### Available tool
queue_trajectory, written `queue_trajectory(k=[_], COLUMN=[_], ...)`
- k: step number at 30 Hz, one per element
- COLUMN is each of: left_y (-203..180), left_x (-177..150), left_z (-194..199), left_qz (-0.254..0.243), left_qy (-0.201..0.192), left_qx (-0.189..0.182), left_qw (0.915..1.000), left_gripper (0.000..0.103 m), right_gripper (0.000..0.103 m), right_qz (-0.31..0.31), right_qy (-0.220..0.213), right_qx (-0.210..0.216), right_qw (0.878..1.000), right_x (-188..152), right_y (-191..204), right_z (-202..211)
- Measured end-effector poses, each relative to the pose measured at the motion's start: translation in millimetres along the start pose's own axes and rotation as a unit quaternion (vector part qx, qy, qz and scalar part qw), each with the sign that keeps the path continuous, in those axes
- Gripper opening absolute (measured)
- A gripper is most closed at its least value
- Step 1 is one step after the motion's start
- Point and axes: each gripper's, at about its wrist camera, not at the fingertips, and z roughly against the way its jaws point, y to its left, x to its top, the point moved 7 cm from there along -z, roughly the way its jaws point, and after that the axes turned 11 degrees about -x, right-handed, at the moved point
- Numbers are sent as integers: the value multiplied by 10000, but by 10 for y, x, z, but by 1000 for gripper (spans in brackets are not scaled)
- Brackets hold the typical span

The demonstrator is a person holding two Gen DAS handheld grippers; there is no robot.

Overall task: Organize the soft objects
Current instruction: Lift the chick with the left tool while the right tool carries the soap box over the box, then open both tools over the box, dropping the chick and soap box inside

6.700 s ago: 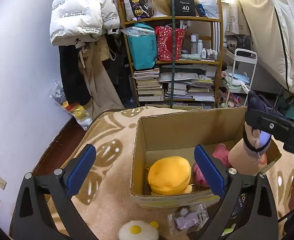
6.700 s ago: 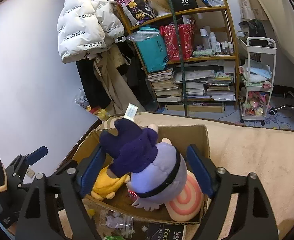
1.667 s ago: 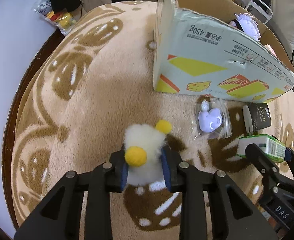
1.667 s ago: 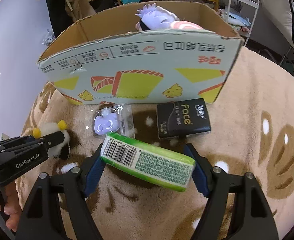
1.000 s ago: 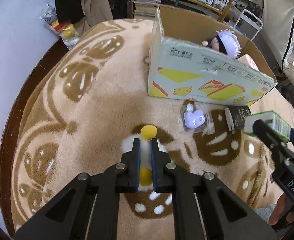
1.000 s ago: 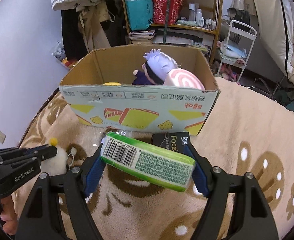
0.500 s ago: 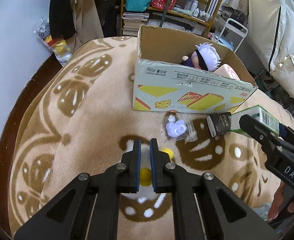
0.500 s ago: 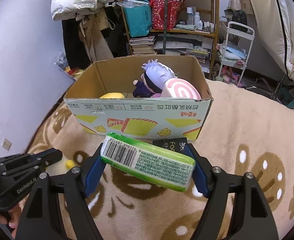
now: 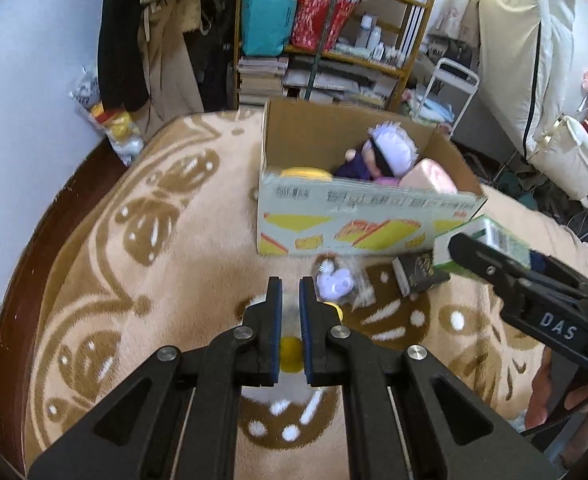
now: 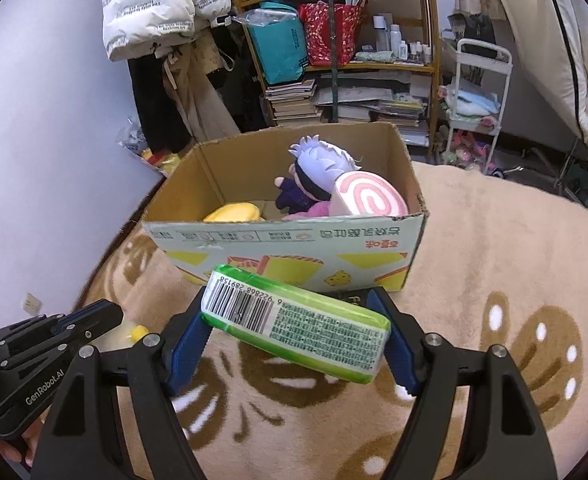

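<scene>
Cardboard box (image 10: 290, 240) stood open near the far edge of the tan patterned blanket (image 10: 494, 264), already holding a purple-haired doll (image 10: 318, 168), a pink swirl cushion (image 10: 368, 200) and a yellow plush (image 10: 234, 213). My left claw (image 9: 290, 320) was pinched nearly together on a small white fluffy toy with yellow pompoms (image 9: 291, 350), held above the blanket on the near side of the box. My right claw (image 10: 294, 330) was clamped wide across a green tissue pack (image 10: 294, 322), also in front of the box's printed wall. A bagged lilac toy (image 9: 334, 282) and a black packet (image 9: 416, 274) lay on the blanket just beside that wall. I judged both hands to be mid-carry, each with one soft thing. The next move called for clearing the box's near wall, then letting go over free space inside, beside the yellow plush.
</scene>
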Motion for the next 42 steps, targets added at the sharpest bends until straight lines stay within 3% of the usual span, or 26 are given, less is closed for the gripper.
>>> queue_trajectory(k=[11,15,22,27,30,42], left_y=[-205,-338,-386,-329,-274,-51], left_x=[677,970,1483,1660,1638,1339], left_z=[324,321,258,128,-55,-657], left_qz=[-257,-514,-580,-472,-347,-280], left_qy=[-707,-892,-1289,-1488,-1410,-774], left_qx=[-122,-21,17,154,73,433], left_qw=[9971,9947,9900,9876,9894,9957], left_gripper=[9,9,9,9,9,13], right_gripper=[81,81,81,81,81,81], right_qz=[-51,-6,130,16,117,648], right_qy=[-293,-427,-604,-629,-709,-545], right_qx=[149,88,85,207,241,312], right_qw=[9994,9990,9981,9978,9971,9959], right_x=[364,580,996,1125,1103,887], right_y=[-68,-114,-190,-239,-201,43], right_z=[96,96,10,-155,-242,-594])
